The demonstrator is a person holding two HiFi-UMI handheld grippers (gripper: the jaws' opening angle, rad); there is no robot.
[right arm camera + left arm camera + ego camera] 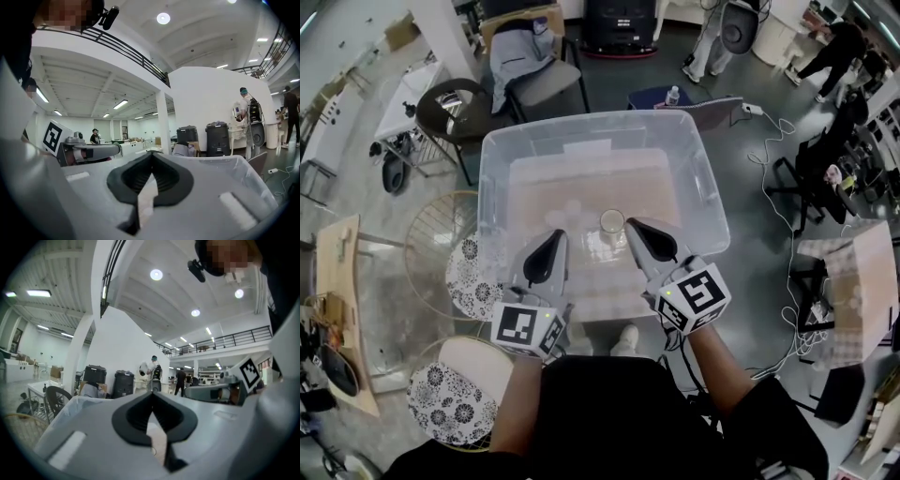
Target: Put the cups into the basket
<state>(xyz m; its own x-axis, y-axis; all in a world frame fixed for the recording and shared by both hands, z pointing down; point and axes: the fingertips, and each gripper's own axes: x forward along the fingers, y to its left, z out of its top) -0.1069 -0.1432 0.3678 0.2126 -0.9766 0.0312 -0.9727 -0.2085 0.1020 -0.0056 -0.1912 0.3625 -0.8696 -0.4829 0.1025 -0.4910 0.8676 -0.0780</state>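
Both your grippers are closed tight, jaws pressed together with nothing between them. One cup stands inside the clear tub, towards the tub's near wall. Your right gripper points into the tub with its tip just beside the cup. Your left gripper reaches into the tub farther left, apart from the cup.

Table under a clear bin
The pale table carries one clear bin, which covers nearly all of its top.
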